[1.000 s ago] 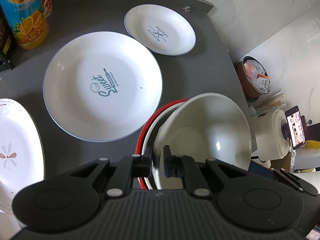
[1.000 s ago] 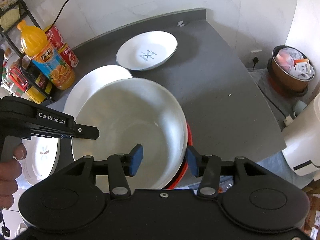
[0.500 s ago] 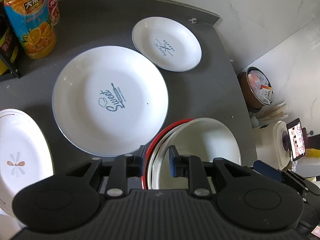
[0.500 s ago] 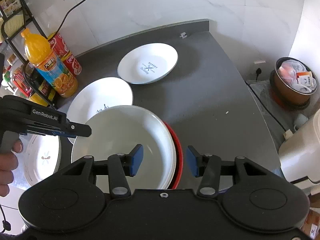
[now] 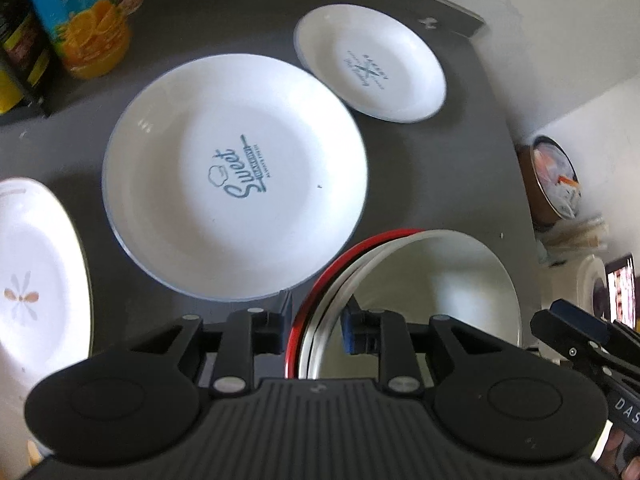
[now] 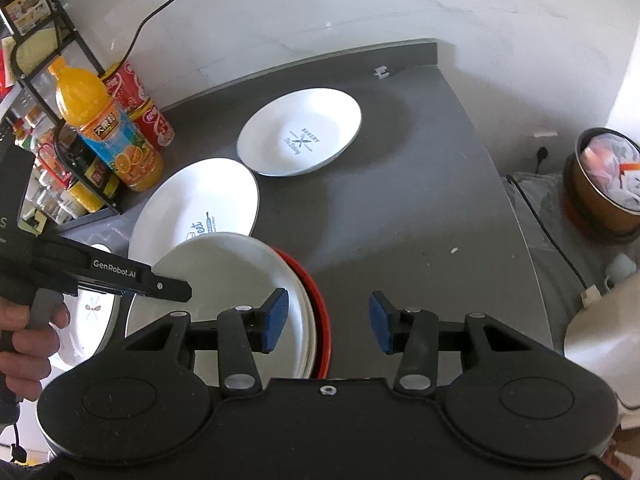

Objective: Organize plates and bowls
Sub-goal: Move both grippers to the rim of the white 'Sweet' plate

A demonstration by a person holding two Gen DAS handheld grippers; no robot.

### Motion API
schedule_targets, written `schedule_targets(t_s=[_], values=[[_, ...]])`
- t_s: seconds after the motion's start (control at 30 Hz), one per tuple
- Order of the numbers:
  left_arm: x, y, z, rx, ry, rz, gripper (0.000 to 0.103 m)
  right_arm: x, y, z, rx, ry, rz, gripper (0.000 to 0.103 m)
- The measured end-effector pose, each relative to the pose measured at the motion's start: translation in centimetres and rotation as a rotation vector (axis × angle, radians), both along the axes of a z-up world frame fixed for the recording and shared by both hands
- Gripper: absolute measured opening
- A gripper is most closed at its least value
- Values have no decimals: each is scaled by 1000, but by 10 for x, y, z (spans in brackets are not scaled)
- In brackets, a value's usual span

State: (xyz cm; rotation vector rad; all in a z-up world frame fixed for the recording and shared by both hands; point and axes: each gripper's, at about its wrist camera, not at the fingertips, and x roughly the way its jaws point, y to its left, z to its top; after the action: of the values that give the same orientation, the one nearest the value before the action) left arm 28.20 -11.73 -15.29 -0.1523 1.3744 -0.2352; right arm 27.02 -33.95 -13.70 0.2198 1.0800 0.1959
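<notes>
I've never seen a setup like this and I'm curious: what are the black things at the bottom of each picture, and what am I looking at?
There is no robot here. A person holds a pair of tongs in each hand, and each pair carries a camera looking along its two fingers. One picture is from the left tongs, the other from the right tongs. On the grey counter lie a large "Sweet" plate, a smaller plate, a flower plate and a white bowl nested in a red bowl. A juice bottle stands behind. The left tongs straddle the bowls' rim, but it is unclear whether they grip it. The right tongs are open and empty.
</notes>
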Motion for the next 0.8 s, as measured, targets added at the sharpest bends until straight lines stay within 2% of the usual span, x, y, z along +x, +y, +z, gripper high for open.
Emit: schedule_targets(t_s=[0.1, 0.43, 0.5, 0.63, 0.8], values=[[-3, 1, 10, 2, -17, 19, 24, 7, -2, 3, 17, -12, 29, 45], [-4, 28, 43, -61, -53, 90, 25, 31, 15, 24, 64, -82, 85, 45], [-1, 39, 49, -66, -74, 110, 27, 34, 23, 27, 71, -91, 79, 45], [9, 61, 53, -39, -120, 128, 42, 37, 40, 30, 81, -102, 54, 45], [27, 91, 49, -10, -135, 116, 45, 49, 66, 31, 101, -92, -13, 46]])
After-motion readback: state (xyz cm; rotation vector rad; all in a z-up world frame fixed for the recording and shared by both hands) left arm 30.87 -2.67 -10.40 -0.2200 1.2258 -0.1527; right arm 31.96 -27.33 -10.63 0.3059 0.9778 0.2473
